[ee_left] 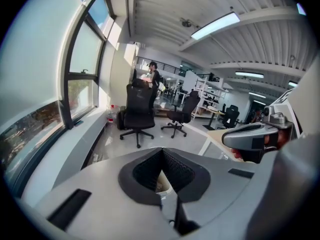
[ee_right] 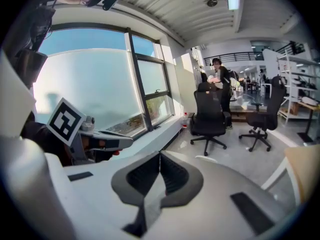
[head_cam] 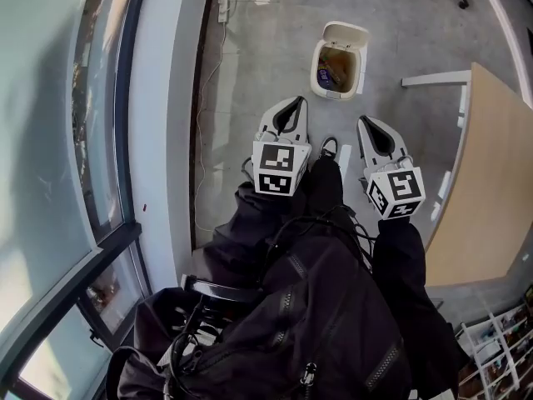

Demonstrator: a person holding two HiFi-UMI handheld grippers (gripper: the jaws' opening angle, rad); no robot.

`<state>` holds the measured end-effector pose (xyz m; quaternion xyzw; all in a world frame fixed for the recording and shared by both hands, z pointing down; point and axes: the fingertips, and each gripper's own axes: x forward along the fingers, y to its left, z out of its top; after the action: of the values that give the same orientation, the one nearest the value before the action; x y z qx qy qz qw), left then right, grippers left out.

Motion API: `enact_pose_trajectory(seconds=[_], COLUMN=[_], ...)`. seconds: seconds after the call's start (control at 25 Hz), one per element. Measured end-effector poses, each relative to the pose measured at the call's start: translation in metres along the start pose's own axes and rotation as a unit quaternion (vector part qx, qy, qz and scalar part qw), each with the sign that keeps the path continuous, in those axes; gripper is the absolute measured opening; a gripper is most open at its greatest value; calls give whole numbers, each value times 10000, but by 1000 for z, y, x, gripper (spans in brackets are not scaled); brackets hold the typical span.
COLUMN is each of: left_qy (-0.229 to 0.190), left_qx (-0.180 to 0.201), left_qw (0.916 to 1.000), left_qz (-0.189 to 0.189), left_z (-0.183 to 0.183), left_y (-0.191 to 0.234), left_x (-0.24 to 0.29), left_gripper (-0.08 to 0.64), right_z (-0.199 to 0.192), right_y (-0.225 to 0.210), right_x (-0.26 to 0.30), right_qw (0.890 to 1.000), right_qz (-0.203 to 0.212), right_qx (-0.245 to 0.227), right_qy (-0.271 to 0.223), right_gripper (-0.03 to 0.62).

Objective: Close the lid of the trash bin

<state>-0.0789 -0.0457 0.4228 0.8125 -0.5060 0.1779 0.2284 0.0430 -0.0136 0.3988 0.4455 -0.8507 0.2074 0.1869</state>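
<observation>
Head view, looking steeply down: a small white trash bin (head_cam: 333,92) stands on the grey floor (head_cam: 266,57) in the upper middle of the frame. Its lid (head_cam: 347,33) is swung up and back, so the inside shows, with brownish rubbish and a dark item in it. The bin is well apart from both tools.

Below it, in the centre of the frame, the left gripper (head_cam: 292,104) and the right gripper (head_cam: 366,124) are held side by side over the person's dark trousers, both pointing up the frame towards the bin.

In the left gripper view the jaws are pressed together at their tips and grip nothing. The right gripper view shows the same, tips meeting with nothing held.

A pale wooden desk (head_cam: 487,182) fills the right edge, and a tall window (head_cam: 50,140) the left. Beyond the left gripper's jaws stand black office chairs (ee_left: 138,111) and a distant person (ee_left: 152,76).
</observation>
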Motion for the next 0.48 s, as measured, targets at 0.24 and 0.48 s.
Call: enact_pose_trajectory(seconds=[0.24,0.48], left_qy=[524,1056], left_qx=[-260,-431], left_qw=[9978,9927], left_qz=[321,389], left_z=[-63,-119], left_y=[18,25], left_x=[26,53], left_gripper=[2,2], right_z=[-51,-100], right_y=[-27,-51], right_x=[55,94], right_qw=[9968,9909], right_qz=[306,469], right_qx=[-422,-549], right_qy=[610,1139], right_gripper=[6,6])
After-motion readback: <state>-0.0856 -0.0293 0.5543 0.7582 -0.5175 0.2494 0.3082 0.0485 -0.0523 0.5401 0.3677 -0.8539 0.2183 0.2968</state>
